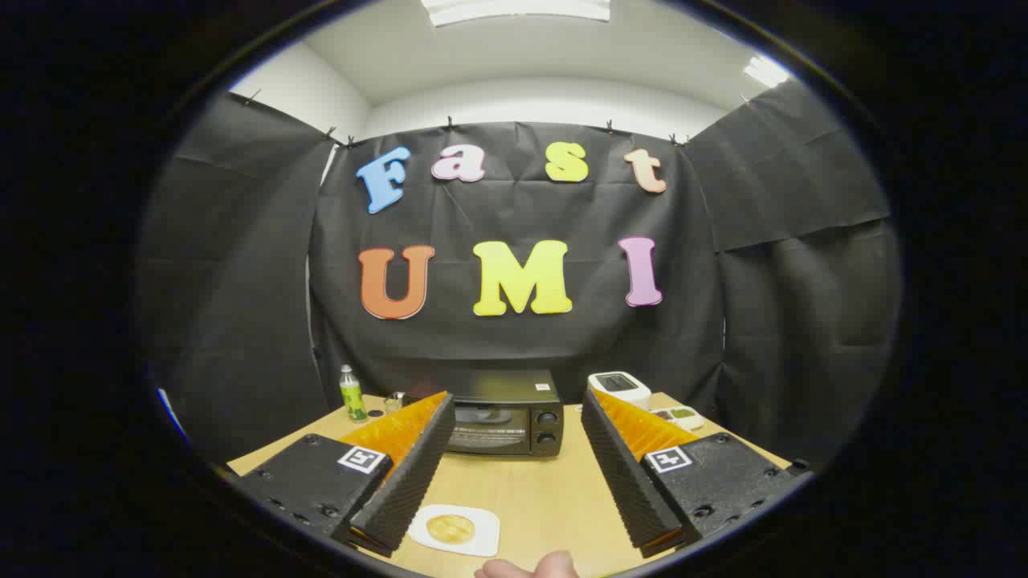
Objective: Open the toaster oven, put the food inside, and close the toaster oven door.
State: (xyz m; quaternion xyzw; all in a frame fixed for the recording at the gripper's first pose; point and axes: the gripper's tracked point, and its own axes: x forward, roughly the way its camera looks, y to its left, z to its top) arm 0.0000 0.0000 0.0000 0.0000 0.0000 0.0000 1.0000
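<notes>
Two tool [514, 457] fingers spread wide, empty; closed toaster oven [504, 421] beyond; no legible labels.

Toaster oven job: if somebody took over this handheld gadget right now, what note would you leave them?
Gripper: jaws wide open, holding nothing, raised above the table.
Toaster oven: at the far side of the table, beyond the jaws, door shut.
Food: a round golden piece on a white plate, on the table near the left jaw, untouched.
Also at the far side: a bottle to the oven's left, a white appliance to its right.
Done: nothing yet.
Left: open the door, put the food inside, close the door.
</notes>
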